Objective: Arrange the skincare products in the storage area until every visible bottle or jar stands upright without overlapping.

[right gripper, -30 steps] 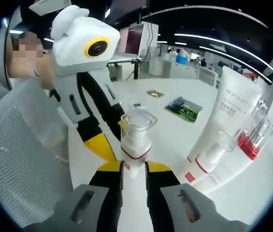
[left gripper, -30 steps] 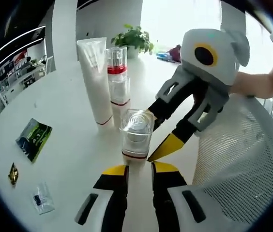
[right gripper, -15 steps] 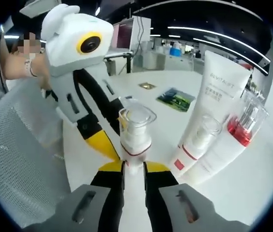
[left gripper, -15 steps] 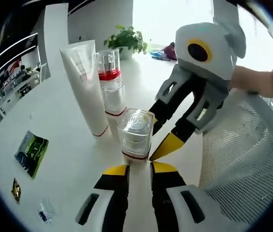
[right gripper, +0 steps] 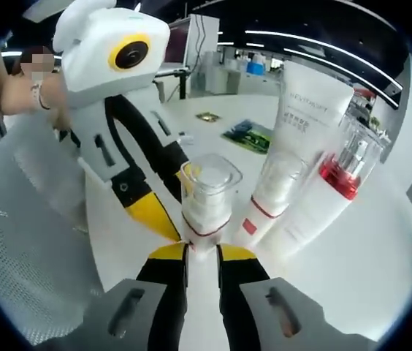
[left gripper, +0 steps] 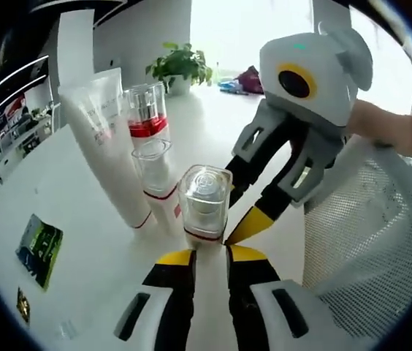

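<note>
Both jaws pinch the jar (left gripper: 204,205) (right gripper: 207,199); slid it closer to the tube (left gripper: 106,142), now nearly touching the bottles.

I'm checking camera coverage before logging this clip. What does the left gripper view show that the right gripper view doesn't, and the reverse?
Left gripper view: a potted plant at the table's far edge. Right gripper view: a monitor and ceiling light strips beyond the table. Shared: the clear-capped bottle, white tube, red-banded bottle, green packet and mesh chair.
</note>
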`<state>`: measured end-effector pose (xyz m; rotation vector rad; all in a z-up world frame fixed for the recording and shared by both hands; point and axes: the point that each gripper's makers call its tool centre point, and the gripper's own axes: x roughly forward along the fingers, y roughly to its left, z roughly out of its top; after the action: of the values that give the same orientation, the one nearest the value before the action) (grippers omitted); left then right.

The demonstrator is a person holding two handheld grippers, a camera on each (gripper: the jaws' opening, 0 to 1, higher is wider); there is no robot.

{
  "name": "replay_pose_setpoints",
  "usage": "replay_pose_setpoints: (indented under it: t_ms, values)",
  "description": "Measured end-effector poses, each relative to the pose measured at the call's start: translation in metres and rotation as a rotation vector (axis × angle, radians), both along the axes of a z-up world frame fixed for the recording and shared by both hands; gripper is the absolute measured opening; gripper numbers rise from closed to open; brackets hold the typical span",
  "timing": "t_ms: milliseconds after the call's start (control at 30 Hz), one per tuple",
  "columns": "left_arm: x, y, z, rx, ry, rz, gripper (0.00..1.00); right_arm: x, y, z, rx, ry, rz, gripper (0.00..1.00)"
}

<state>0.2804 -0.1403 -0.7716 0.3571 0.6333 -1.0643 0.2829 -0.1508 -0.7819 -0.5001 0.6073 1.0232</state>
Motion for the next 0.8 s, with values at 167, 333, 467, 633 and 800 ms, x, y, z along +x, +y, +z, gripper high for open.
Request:
replay_pose_setpoints:
  t_ms: [167, 333, 467, 633, 800]
  values:
    - [0.001, -0.011, 0.000, -0.011, 0.008, -0.019, 0.13, 0.003, -0.010, -0.004, -0.030, 0.008, -0.028, 0.15]
    - [0.003, -0.022, 0.000, -0.009, 0.002, -0.037, 0.13, 0.006, -0.020, -0.005, -0.043, 0.019, -0.067, 0.15]
    - [0.005, -0.029, 0.000, -0.009, 0.000, -0.048, 0.12, 0.009, -0.027, -0.007, -0.049, 0.037, -0.110, 0.16]
    - [0.009, -0.037, 0.000, -0.011, -0.010, -0.065, 0.11, 0.013, -0.036, -0.009, -0.062, 0.041, -0.157, 0.16]
    - [0.011, -0.041, 0.000, -0.013, -0.011, -0.082, 0.11, 0.016, -0.040, -0.011, -0.066, 0.053, -0.183, 0.16]
